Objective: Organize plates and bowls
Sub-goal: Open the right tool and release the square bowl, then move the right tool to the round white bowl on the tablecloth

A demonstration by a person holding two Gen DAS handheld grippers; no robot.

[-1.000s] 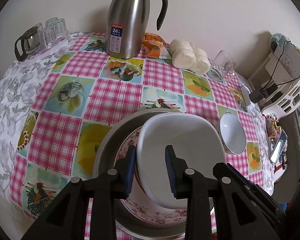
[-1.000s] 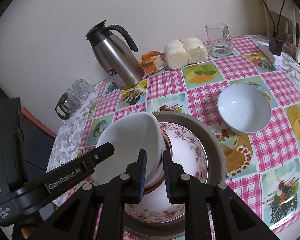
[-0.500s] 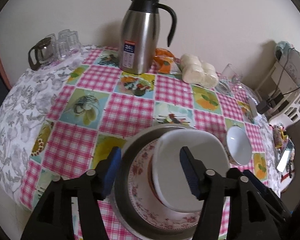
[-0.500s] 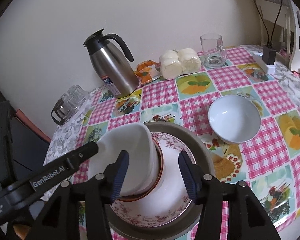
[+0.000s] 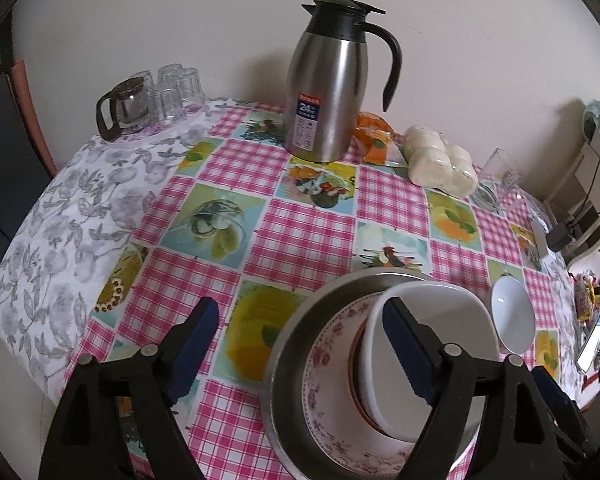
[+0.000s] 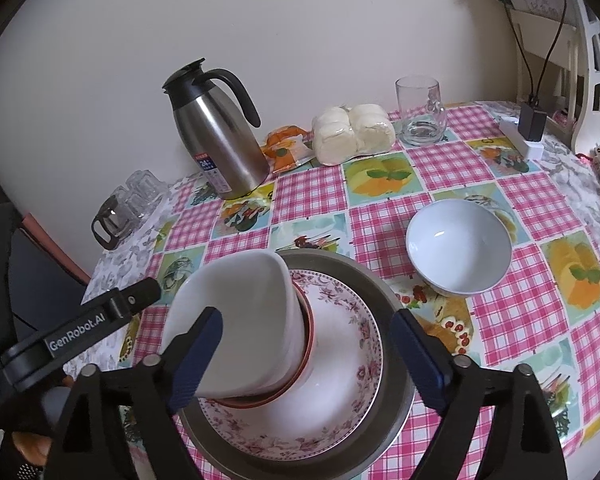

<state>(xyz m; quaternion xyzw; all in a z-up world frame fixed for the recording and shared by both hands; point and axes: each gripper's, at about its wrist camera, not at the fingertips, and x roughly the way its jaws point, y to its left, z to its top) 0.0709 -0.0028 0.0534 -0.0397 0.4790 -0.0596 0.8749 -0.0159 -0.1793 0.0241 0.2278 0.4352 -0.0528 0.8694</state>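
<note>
My left wrist camera looks down close from the table's (image 5: 292, 240) near edge; my right views likewise; both share the stacked dishes (image 5: 340, 360) (image 6: 332, 360).

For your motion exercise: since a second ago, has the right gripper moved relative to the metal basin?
Yes. The right gripper has opened wide and drawn back from the metal basin, releasing the square white bowl it pinched.

Both the left gripper (image 5: 306, 354) and the right gripper (image 6: 308, 354) are black plastic with blue ribbed pads (image 6: 198, 360), silver pivot screws, and white "GenRobot.AI" lettering.
</note>
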